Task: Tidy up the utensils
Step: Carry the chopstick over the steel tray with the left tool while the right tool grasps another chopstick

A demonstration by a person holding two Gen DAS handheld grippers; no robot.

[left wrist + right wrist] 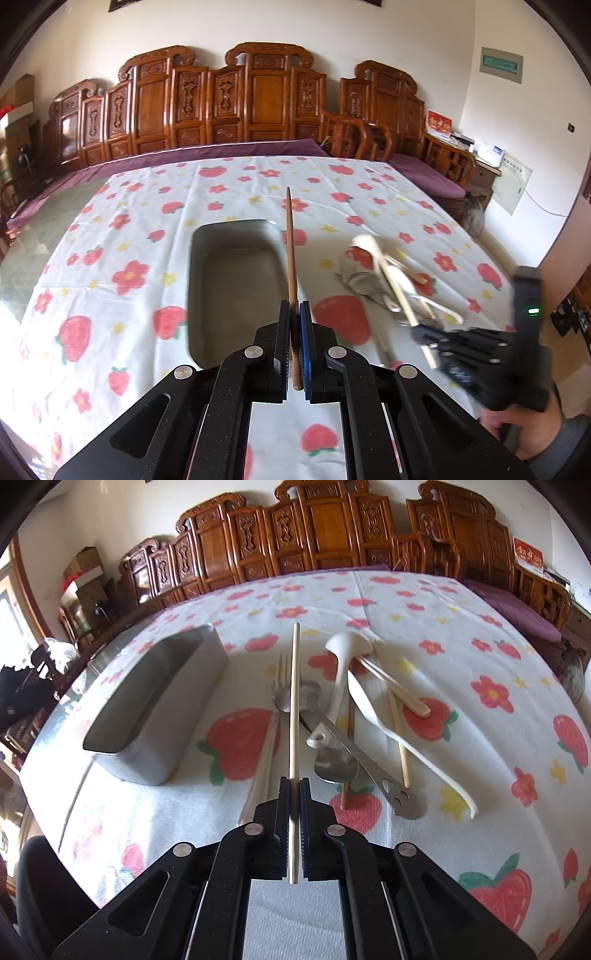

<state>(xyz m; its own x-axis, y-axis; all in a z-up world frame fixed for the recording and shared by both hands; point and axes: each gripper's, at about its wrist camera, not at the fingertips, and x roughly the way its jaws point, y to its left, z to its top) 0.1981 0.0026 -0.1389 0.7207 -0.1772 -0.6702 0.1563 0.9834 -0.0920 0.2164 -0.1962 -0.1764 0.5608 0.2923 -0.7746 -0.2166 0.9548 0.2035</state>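
Both tongs are loaded, one chopstick each. Left tongs [294, 314] clenched on a dark brown chopstick [290, 243], which runs forward from the pads and slightly up, its tip out over the far rim of the steel tray [229, 273]. Tray is directly under and ahead of that hand, and empty as far as I can see. Right tongs [294, 788] clenched on a pale bamboo chopstick [294, 701], held over the pile, clear of the cloth.

Pile sits on the counter [498, 657] right of the tray, well apart from it: a fork [281, 686], a metal spoon [334, 764], a flat metal utensil with cut-out handle [369, 771], a white ladle-type spoon [345, 664], a long white curved spoon [406, 738], and a few more chopsticks crossing under them. All tangled and overlapping.

Step, as I read it: transfer phase, first items going into the tray.

Next move:
- Left: drop the tip, align the stick with the tray's long axis, lower, then release. The stick looks about as long as the tray, so an angled release likely leaves it propped on the rim.
- Right: carry left across to the tray, same alignment.
- Sequence the hands; both heading for one narrow tray risks a clash.
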